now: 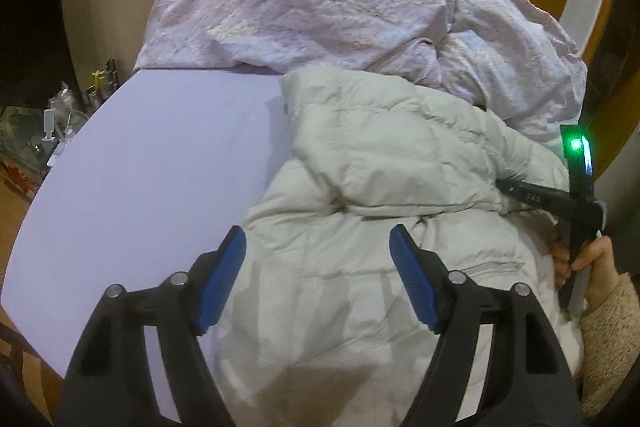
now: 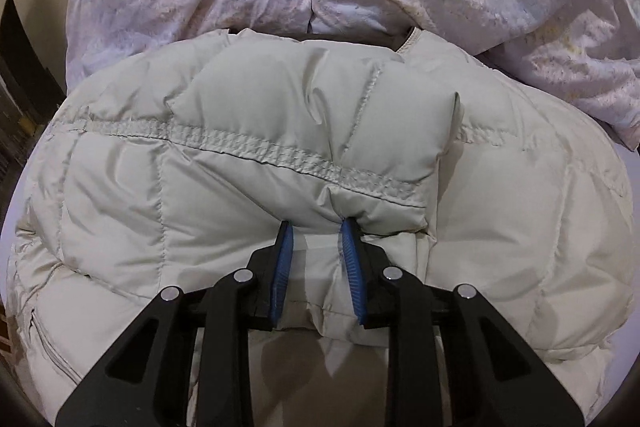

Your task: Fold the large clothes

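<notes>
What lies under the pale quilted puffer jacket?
The pale quilted puffer jacket rests on a flat lilac bed sheet, bare to its left. Whatever lies directly beneath the jacket is covered.

Two wrist views, angled steeply down, close over the shared puffer jacket (image 1: pixel 380 163) (image 2: pixel 248 131).

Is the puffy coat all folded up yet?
Not yet. One part of the puffy coat already lies folded over its middle. The right gripper is pinching that flap's edge, while the left gripper hangs open, holding nothing. The coat is still wide and lumpy on the bed.
</notes>
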`<action>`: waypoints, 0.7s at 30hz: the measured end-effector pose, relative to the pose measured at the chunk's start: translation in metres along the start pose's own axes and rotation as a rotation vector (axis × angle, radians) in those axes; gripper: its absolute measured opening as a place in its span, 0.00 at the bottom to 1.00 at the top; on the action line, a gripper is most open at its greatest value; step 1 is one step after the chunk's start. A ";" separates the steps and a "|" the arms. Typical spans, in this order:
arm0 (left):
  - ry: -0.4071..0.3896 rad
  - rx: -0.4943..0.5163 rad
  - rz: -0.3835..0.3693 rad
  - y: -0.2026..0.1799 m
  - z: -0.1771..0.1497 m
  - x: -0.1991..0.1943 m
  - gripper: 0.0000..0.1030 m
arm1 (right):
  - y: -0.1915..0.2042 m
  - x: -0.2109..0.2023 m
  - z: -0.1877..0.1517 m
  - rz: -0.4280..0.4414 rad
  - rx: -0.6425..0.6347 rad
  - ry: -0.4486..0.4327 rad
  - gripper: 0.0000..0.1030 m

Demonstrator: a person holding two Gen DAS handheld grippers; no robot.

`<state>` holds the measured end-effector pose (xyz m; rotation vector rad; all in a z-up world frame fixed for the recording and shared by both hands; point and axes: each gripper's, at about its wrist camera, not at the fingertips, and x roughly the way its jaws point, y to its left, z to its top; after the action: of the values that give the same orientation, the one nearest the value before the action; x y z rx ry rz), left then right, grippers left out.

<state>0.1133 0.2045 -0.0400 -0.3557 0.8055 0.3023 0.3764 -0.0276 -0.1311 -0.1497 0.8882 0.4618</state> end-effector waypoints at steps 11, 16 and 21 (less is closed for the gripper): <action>0.041 0.000 -0.087 0.036 -0.033 -0.027 0.80 | -0.098 -0.129 -0.079 0.188 0.228 0.004 0.82; 0.106 -0.075 -0.155 0.055 -0.058 -0.028 0.80 | -0.169 -0.162 -0.136 0.128 0.378 0.045 0.82; 0.134 -0.149 -0.198 0.070 -0.081 -0.030 0.79 | -0.219 -0.175 -0.197 0.168 0.539 0.075 0.82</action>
<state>0.0138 0.2299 -0.0831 -0.5967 0.8737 0.1541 0.2394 -0.3419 -0.1326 0.4055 1.0744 0.3590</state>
